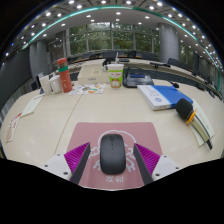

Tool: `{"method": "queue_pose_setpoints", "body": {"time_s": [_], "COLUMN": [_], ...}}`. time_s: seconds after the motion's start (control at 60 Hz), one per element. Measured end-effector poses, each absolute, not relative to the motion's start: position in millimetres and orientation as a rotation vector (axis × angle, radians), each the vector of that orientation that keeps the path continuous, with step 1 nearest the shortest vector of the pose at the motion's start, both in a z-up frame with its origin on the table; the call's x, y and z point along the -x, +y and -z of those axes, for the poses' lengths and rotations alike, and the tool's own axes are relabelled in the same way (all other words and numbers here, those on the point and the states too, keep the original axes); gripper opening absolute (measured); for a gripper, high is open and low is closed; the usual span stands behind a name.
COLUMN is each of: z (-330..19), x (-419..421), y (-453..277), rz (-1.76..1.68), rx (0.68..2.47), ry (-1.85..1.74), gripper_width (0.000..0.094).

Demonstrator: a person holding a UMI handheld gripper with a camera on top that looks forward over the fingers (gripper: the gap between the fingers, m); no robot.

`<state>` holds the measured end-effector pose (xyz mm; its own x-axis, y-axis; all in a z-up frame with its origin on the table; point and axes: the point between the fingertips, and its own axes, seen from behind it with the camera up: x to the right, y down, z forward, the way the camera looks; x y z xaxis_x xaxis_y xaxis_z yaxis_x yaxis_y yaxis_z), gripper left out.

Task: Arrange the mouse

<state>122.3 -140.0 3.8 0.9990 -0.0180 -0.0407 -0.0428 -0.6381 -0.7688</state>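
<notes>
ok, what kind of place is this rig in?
Likely an open office. The gripper stands open around a black computer mouse on a pink mouse mat atop a wide beige desk; blue-covered books, ceiling lights and large windows beyond.

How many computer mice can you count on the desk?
1. The black mouse lies on the pink mouse mat, between the tool's open fingers with a gap each side. Others could be hidden behind clutter further back.

The tool [112, 160] points forward, its two magenta-padded fingers [77, 156] spread apart
</notes>
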Motion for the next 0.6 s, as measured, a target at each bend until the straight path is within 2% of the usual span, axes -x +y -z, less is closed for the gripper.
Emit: {"method": "queue_pose_setpoints", "body": {"time_s": [0.167,0.4,0.6], "z": [-60,-148,-190], "x": [-112,-85,-72], "y": [-181,-291,-375], "rz": [-0.008,0.034,0.097], "rx": [2.204,2.148,2.119], "ry": [0.028,0.04,0.03], "gripper_width": [0.0857,0.0858,0.0857]}}
